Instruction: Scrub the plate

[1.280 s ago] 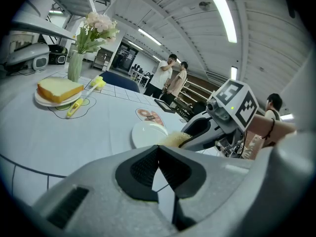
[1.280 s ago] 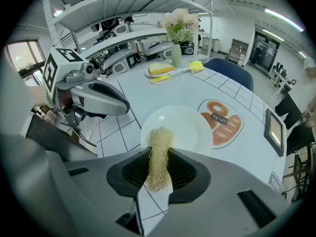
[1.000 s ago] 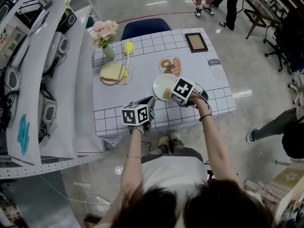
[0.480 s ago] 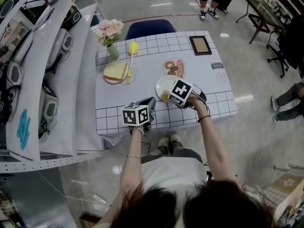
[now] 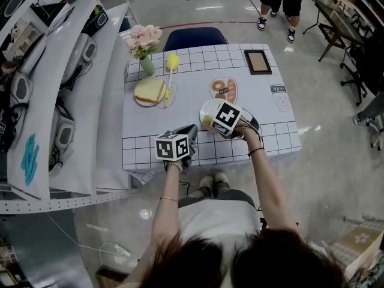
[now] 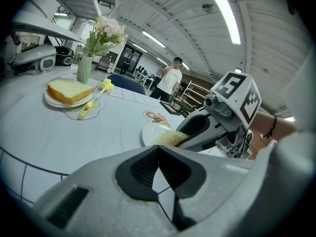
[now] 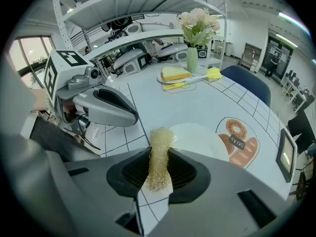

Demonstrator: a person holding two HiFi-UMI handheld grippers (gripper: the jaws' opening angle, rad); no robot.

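A white plate (image 5: 209, 107) lies near the table's front edge, right of centre. My right gripper (image 5: 210, 122) hangs over the plate's near rim, shut on a yellowish mesh scouring pad (image 7: 159, 154) that sticks out past the jaws toward the plate (image 7: 200, 138). Whether the pad touches the plate I cannot tell. My left gripper (image 5: 191, 129) sits a little left of the plate at the front edge, jaws shut with nothing between them. In the left gripper view the plate (image 6: 149, 133) and the pad (image 6: 170, 138) show under the right gripper's body.
At the back left stand a plate with a slice of bread (image 5: 149, 91), a yellow brush (image 5: 170, 68) and a vase of flowers (image 5: 144, 45). A doughnut-print mat (image 5: 223, 90), a picture frame (image 5: 258, 61) and a blue chair (image 5: 195, 38) lie beyond. Shelves (image 5: 54, 101) run along the left.
The head view has drifted a little. Both grippers keep about the same places relative to the plate. People in the background have walked on.
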